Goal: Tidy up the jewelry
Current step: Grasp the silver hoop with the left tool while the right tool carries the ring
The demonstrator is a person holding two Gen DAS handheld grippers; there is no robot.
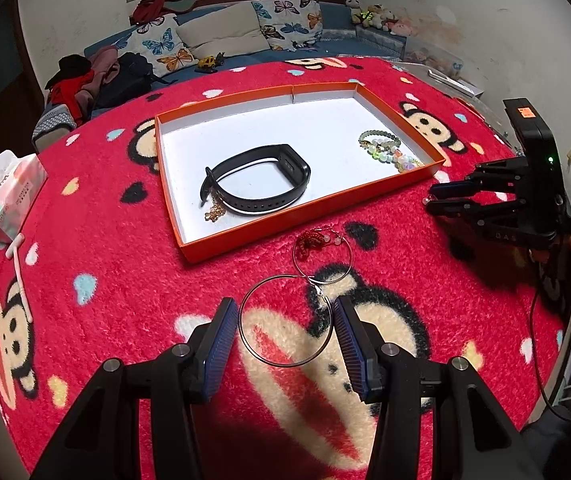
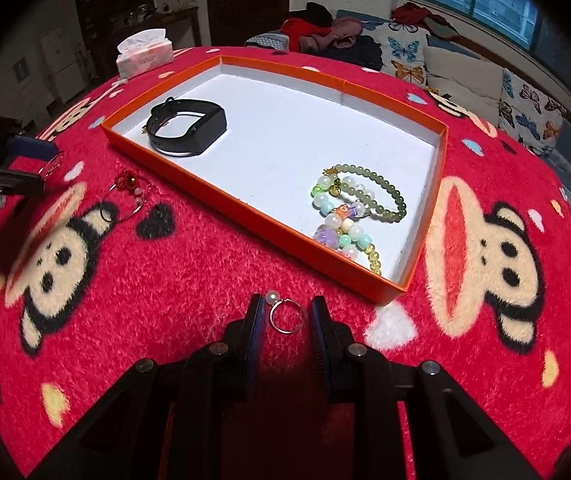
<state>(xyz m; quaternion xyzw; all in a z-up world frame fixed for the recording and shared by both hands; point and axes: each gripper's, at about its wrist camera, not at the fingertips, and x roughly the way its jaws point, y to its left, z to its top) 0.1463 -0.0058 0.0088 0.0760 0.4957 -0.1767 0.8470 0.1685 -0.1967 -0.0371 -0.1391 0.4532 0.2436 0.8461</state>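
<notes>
An orange tray (image 1: 305, 212) (image 2: 277, 236) with a white floor holds a black wristband (image 1: 261, 184) (image 2: 187, 124), a gold chain (image 1: 215, 210) and beaded bracelets (image 1: 385, 148) (image 2: 349, 208). On the red rug, a large silver hoop (image 1: 285, 320) lies between the fingers of my open left gripper (image 1: 285, 312). A second hoop with a red charm (image 1: 321, 254) (image 2: 131, 192) lies beyond it. My right gripper (image 2: 288, 312) (image 1: 429, 196) is open around a small pearl ring (image 2: 283, 316) on the rug.
A pink tissue pack (image 1: 9, 196) (image 2: 145, 54) sits at the table's edge, with a white stick (image 1: 21, 276) near it. A sofa with butterfly cushions (image 1: 213, 40) stands behind the table. A cable (image 1: 541, 340) hangs from the right gripper.
</notes>
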